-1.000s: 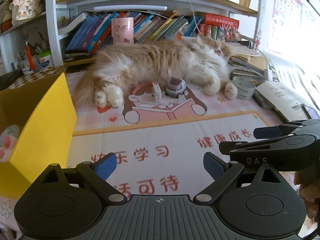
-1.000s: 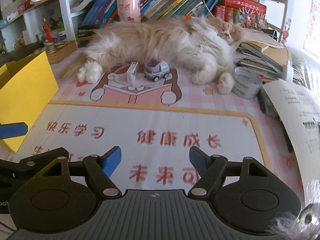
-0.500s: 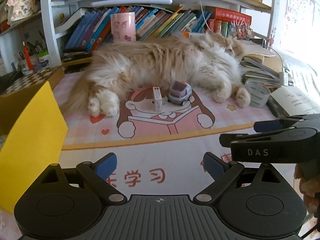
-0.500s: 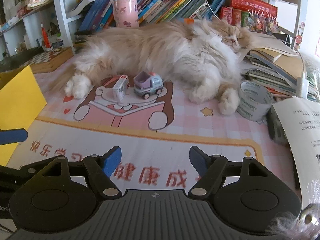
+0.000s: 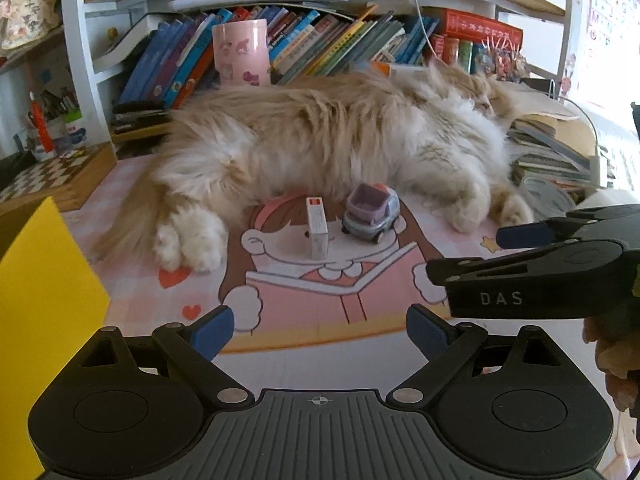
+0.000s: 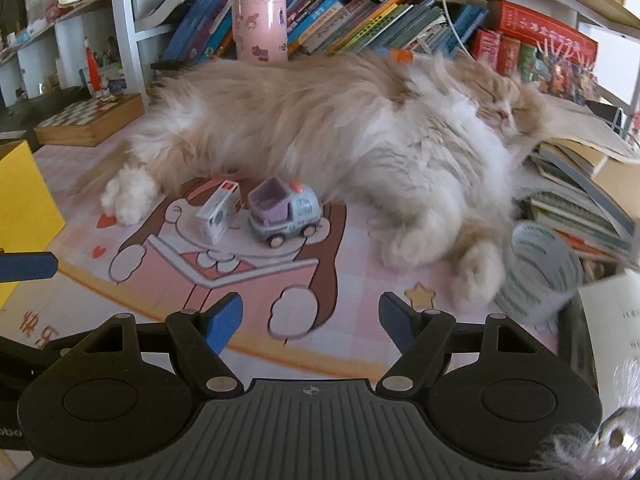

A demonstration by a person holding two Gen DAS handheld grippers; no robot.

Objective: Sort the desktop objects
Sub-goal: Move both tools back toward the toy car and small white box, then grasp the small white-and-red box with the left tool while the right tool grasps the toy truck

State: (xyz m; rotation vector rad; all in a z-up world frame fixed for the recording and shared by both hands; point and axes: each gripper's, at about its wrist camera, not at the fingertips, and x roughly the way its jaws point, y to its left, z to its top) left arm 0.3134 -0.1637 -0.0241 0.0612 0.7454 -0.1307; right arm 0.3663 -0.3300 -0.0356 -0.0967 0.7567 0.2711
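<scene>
A small white box with a red top (image 5: 317, 227) (image 6: 219, 212) stands on the pink cartoon desk mat (image 5: 304, 292) (image 6: 360, 256). Right beside it sits a purple and pale blue toy truck (image 5: 372, 214) (image 6: 282, 212). Both lie ahead of my grippers, just in front of a sleeping cat. My left gripper (image 5: 320, 330) is open with nothing between its blue pads. My right gripper (image 6: 310, 318) is open and empty too; in the left wrist view its black body and a blue pad (image 5: 520, 236) reach in from the right.
A long-haired ginger and white cat (image 5: 340, 144) (image 6: 352, 132) lies across the mat behind the objects. A yellow box (image 5: 40, 320) (image 6: 24, 208) stands at the left. A tape roll (image 6: 536, 272), stacked books (image 6: 576, 200), a pink cup (image 5: 240, 52) and a chessboard box (image 6: 88, 120) ring the mat.
Both grippers have advanced over the mat toward the white box and toy truck, which now look larger and nearer. The yellow box has slid toward the left edge. Both sets of jaws stay equally wide.
</scene>
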